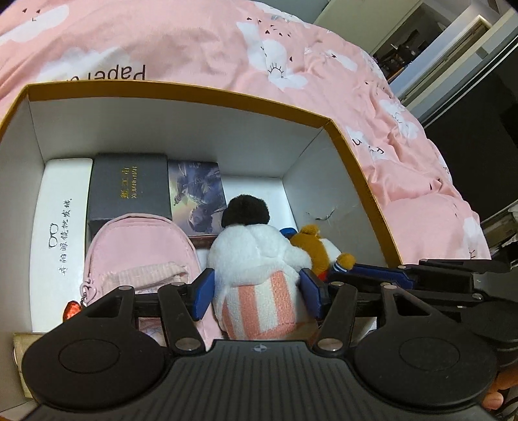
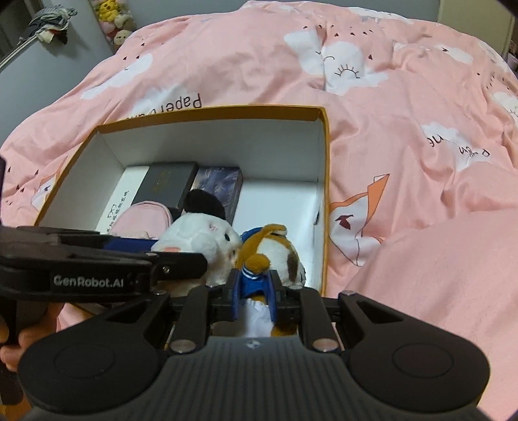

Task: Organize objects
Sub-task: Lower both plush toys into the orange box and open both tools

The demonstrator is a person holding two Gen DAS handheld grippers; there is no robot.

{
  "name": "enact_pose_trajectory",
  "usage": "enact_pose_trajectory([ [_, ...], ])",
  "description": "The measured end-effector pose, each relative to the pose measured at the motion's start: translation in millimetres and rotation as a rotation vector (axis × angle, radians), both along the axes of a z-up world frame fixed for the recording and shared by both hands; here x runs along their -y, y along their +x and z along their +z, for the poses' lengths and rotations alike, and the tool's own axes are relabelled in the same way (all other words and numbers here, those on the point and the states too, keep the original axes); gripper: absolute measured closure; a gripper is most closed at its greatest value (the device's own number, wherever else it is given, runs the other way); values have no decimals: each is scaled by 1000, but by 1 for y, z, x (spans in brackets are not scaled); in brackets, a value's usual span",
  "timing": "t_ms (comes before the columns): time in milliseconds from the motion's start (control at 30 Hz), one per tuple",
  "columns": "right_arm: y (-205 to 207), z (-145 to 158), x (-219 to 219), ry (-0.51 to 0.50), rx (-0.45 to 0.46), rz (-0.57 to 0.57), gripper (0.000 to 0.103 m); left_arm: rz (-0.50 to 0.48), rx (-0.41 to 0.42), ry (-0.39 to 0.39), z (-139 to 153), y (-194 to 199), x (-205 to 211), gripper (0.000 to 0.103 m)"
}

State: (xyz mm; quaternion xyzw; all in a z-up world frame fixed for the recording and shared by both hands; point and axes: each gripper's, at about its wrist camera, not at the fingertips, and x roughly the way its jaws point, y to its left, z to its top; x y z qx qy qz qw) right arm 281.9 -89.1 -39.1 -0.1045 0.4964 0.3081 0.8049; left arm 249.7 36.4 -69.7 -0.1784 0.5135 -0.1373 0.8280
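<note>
Box (image 1: 181, 92) on bed (image 1: 194, 39) mostly packed: white case (image 1: 61, 207), black case (image 1: 129, 187), card (image 1: 197, 197), pouch (image 1: 139, 246) already inside. Left tongs (image 1: 257, 291) pinching white plush (image 1: 255, 256), right tongs (image 2: 254, 291) pinching brown plush (image 2: 275, 249), both over box. Left: release both.

Pink duvet (image 2: 404, 136) with white cloud and fox print across bed, creased, upside-down lettering on it. Grey wall (image 2: 81, 35) beyond bed, upper left in right wrist view. Stack of yellow and pink plush toys (image 2: 115, 21) against that wall. Bundled clothes (image 2: 51, 22) hung further left. In left wrist view, sliding door frame (image 1: 459, 55) upper right, dim room behind. Dark area below frame, detail unreadable. Indoor light, soft.
</note>
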Motion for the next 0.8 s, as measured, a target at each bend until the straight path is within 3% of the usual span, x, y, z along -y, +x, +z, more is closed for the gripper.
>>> enact_pose_trajectory([
  [167,-3,5,0,-14,4,32,80,5,-5,-13,1,0,-2,36],
  [333,-8,14,5,-18,20,78,80,-24,36,-34,24,-8,-8,37],
  [500,-9,16,2,-51,37,133,85,-74,22,38,38,-8,-2,63],
  [800,-8,5,-4,-68,20,154,85,-103,-115,95,6,-8,10,72],
])
